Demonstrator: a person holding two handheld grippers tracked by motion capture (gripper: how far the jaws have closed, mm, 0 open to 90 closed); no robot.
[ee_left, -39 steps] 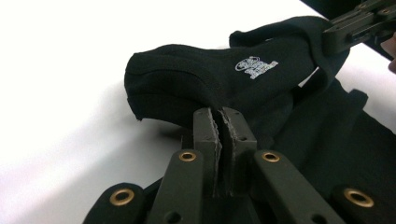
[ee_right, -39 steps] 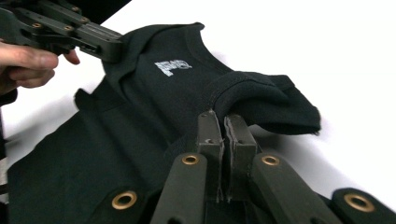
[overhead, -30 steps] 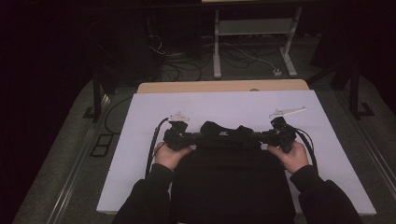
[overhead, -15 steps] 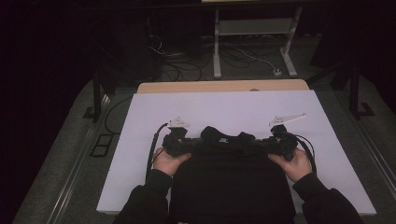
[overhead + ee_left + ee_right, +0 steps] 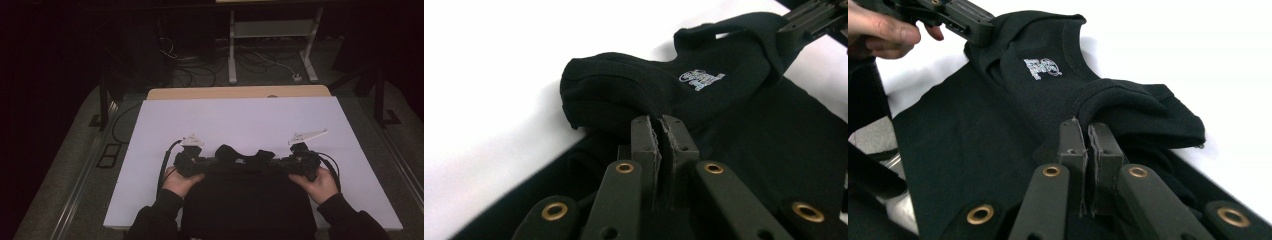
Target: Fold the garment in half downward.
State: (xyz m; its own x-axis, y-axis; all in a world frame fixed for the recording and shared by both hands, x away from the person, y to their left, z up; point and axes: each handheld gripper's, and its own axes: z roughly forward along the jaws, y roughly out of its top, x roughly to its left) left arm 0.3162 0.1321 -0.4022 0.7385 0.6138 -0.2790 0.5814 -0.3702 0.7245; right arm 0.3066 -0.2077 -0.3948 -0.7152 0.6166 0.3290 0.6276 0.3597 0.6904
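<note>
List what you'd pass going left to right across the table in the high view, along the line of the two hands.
Bare white table top → left gripper's cable → left gripper → black garment → right gripper → right gripper's cable → bare table top again.

One black garment (image 5: 248, 195) lies at the near edge of one white table (image 5: 240, 120); two grippers, left (image 5: 192, 162) and right (image 5: 300, 162).

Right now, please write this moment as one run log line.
left gripper: shut on black garment | right gripper: shut on black garment | garment: on white table
</note>
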